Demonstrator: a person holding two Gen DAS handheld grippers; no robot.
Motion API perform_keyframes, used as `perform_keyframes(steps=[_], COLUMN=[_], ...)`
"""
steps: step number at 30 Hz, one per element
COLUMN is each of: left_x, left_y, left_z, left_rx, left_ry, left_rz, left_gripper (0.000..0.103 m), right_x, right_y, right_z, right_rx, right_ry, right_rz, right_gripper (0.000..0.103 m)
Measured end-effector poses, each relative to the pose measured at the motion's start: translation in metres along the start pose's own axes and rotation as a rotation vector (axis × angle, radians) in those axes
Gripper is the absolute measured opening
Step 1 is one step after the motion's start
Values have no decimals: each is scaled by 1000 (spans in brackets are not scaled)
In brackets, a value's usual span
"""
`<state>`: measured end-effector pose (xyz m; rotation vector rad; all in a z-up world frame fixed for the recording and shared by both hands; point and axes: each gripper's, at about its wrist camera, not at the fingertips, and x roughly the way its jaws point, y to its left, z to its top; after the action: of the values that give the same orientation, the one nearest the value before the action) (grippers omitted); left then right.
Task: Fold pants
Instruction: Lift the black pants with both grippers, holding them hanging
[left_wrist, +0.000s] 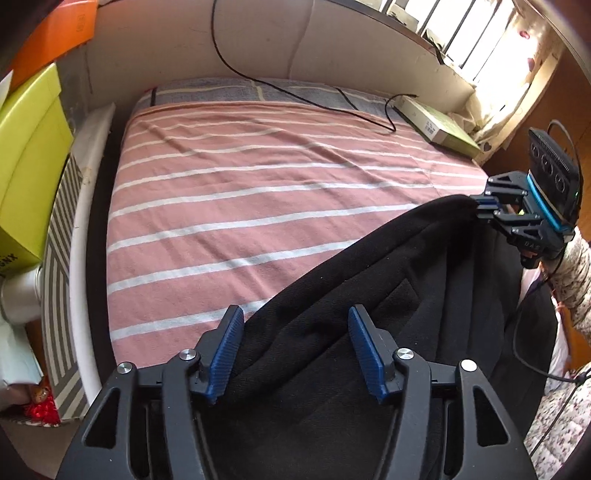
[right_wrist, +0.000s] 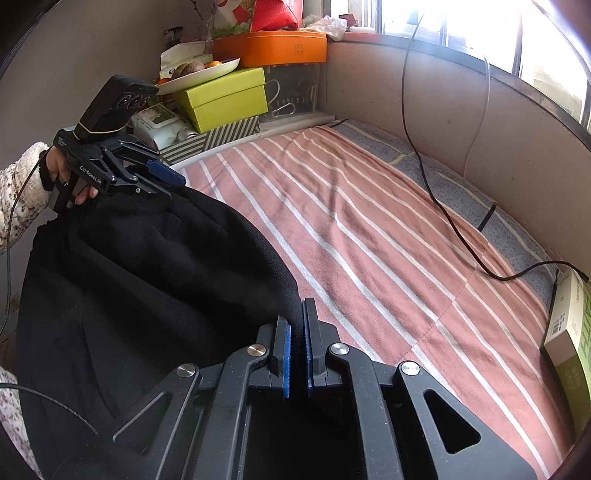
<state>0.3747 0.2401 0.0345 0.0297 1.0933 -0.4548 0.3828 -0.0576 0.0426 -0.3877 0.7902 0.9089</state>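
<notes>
1. Pants (left_wrist: 369, 295), black and fleecy, hang bunched at the near edge of the bed between your two grippers, with their far fold draped onto the pink striped sheet (left_wrist: 258, 177).
2. Your left gripper (left_wrist: 295, 332) stands with its jaws wide apart. The black cloth lies between and under the blue pads (left_wrist: 225, 350), but they do not press on it.
3. In the right wrist view, your left gripper (right_wrist: 173, 181) sits at the far left corner of the pants, its upper blue pad just above the cloth.
4. Your right gripper (right_wrist: 297, 354) has its jaws drawn nearly together, and a thin edge of the pants (right_wrist: 147, 277) is pinched between the pads.
5. From the left wrist view, that same right gripper (left_wrist: 484, 206) holds the right corner of the pants raised above the sheet, so the top edge runs taut toward it.
6. Your sleeve (left_wrist: 576, 273), floral and pale, shows behind the right gripper.
7. A black cable (right_wrist: 436, 199) trails across the far side of the bed to a green and white box (right_wrist: 570, 332) at the right edge.
8. Stacked boxes, one lime green (right_wrist: 225, 98) and one orange (right_wrist: 273, 48), stand beyond the far left corner of the bed.
</notes>
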Motion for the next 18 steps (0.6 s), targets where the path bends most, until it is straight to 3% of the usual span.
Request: perform_keyframes(steps=[18], left_x=[16], left_y=[0], left_z=[12], left_rx=[76], left_ry=[82], left_rz=[-50], left_gripper=[73], right_x=[-17], right_y=[-2], right_z=[-11], right_rx=[15], right_ry=[-30], right_rz=[34], right_gripper=[5])
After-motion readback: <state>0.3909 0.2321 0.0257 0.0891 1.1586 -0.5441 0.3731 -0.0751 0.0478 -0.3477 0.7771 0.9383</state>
